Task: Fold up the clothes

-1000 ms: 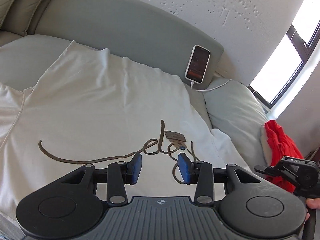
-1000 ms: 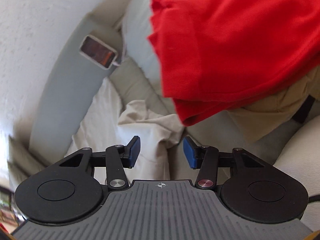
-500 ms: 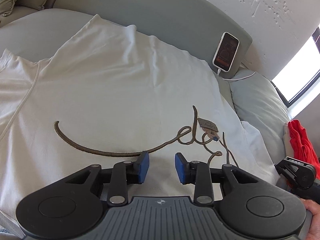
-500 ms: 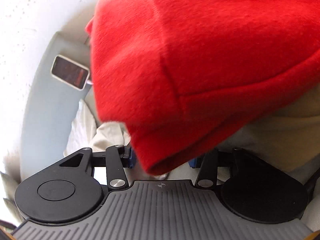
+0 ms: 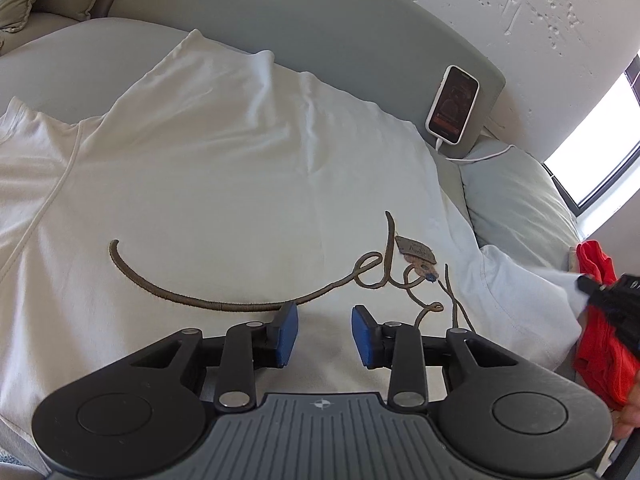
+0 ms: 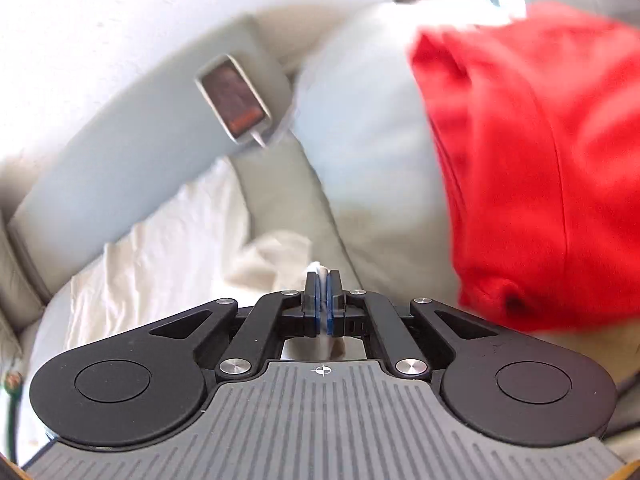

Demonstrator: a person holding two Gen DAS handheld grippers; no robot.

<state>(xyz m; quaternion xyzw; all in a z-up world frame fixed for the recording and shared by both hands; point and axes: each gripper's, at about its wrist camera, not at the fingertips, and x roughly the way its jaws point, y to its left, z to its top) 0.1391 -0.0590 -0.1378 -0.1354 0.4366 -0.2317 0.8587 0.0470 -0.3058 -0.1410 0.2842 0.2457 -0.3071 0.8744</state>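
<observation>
White T-shirt [image 5: 224,184] w/ brown cord lettering spread flat on grey sofa [image 5: 320,28], left gripper [image 5: 325,336] held over its hem, jaws apart, nothing gripped, right gripper [image 6: 322,292] just clamped on T-shirt sleeve edge, red garment [image 6: 540,168] seen at right, phone [image 5: 453,105] propped on backrest.

A white T-shirt [image 5: 224,184] lies spread flat, filling the centre and left of the left wrist view, with soft creases near its upper edge and brown cursive lettering [image 5: 280,288] across its lower middle. A white sleeve [image 5: 528,304] reaches toward the right edge. At the far right, a crumpled red garment [image 5: 600,344] shows; in the right wrist view it fills the upper right, blurred.
</observation>
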